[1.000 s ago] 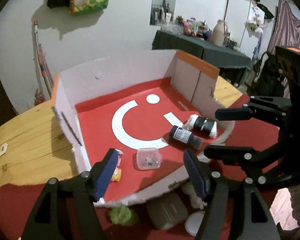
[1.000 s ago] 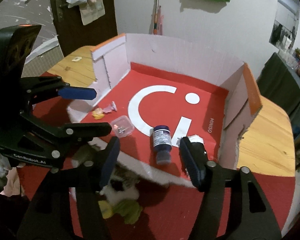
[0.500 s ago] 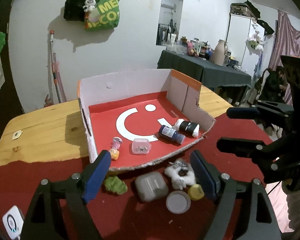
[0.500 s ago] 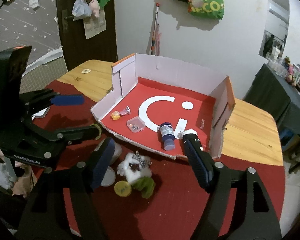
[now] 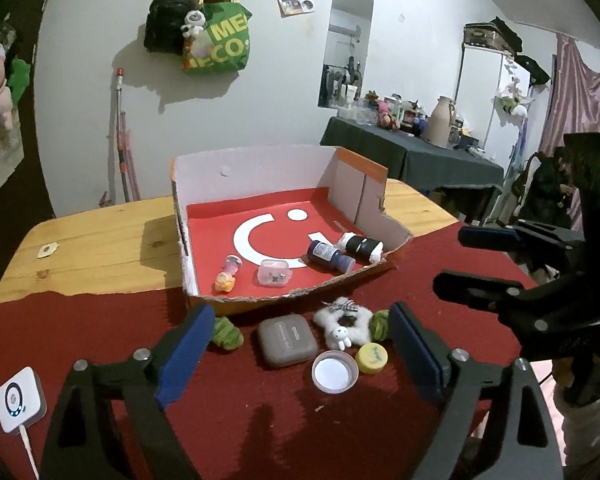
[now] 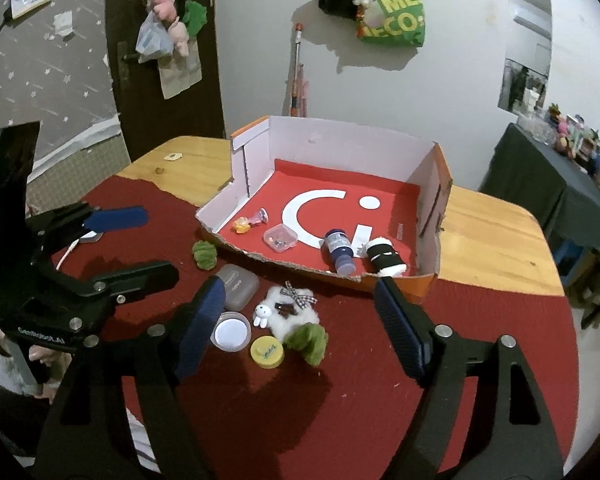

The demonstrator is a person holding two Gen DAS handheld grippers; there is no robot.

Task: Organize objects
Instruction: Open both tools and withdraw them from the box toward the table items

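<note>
both hand-held grippers – left hand-held gripper [image 5: 296, 354], right hand-held gripper [image 6: 300, 322] – hang released and empty, jaws just widened. next, i'd pick one loose item, say the grey case [image 5: 287, 340], straddle it squarely, then lift over the torn front wall. the cardboard tray [image 5: 260, 168] on the tabletop already holds a blue bottle [image 5: 330, 257], black-white roll [image 5: 360, 246], clear box [image 5: 274, 273] and small toy [image 5: 228, 276].

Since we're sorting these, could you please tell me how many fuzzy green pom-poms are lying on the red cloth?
2: one fuzzy green pom-pom left of the grey case, another right of the white plush wreath. None looks hidden.
</note>
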